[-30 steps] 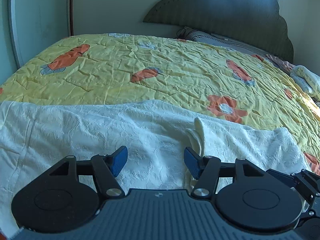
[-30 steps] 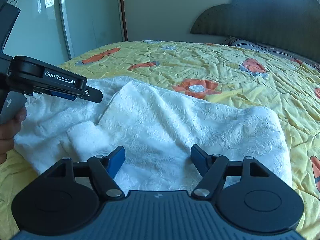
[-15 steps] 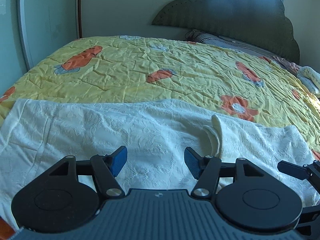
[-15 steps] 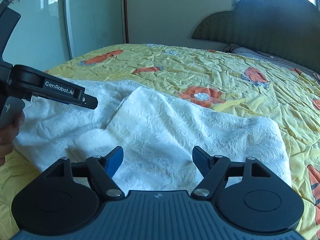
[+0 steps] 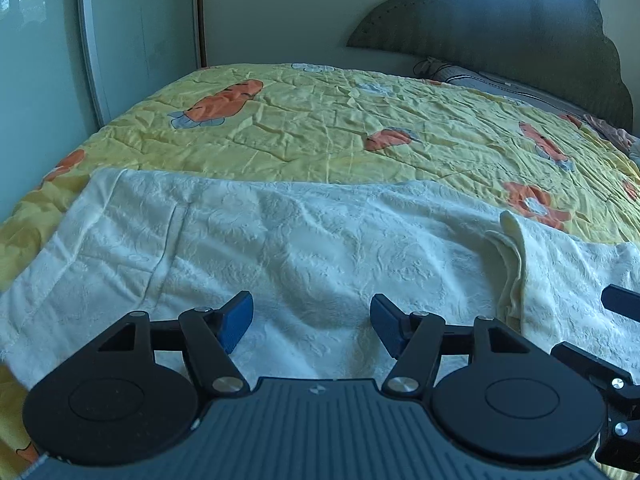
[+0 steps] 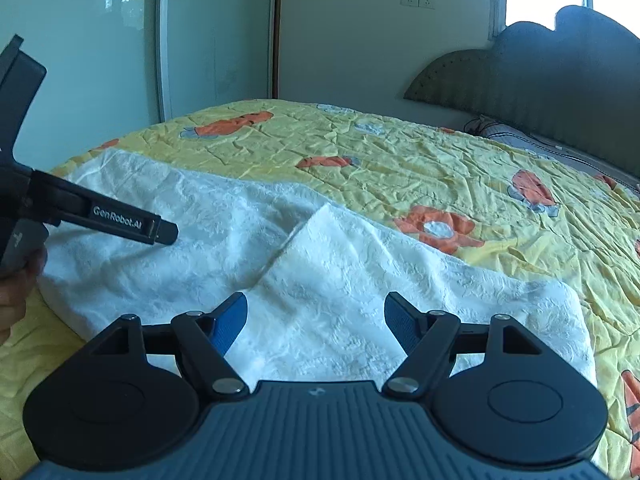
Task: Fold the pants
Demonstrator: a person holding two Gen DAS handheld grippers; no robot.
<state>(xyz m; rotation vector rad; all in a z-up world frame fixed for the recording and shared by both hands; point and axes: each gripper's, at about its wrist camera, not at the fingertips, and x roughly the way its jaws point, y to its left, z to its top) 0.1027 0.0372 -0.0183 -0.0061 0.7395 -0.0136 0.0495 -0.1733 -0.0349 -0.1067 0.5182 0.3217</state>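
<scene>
We see the white pants (image 5: 320, 248) spread flat across the near edge of the bed, on a yellow quilt (image 5: 360, 128) printed with orange carrots and flowers. The fabric is textured and crinkled, and in the left wrist view a raised fold (image 5: 514, 248) stands up toward the right side of the garment, where one layer laps over another. In the right wrist view that same lapped layer shows as a pointed flap (image 6: 328, 236) lying over the rest of the cloth. Our left gripper (image 5: 312, 322) hangs just above the pants with its blue-padded jaws set well apart and nothing between them; we cannot tell whether the tips brush the fabric. Our right gripper (image 6: 316, 320) is likewise spread wide over the pants, its pads gripping nothing. From the right wrist view, the left gripper's black body, marked GenRobot.AI, juts in from the left edge, and a hand (image 6: 18, 292) holds its handle. At the head of the bed stands a dark scalloped headboard (image 6: 540, 76), with a striped pillow (image 6: 532, 140) below it.
</scene>
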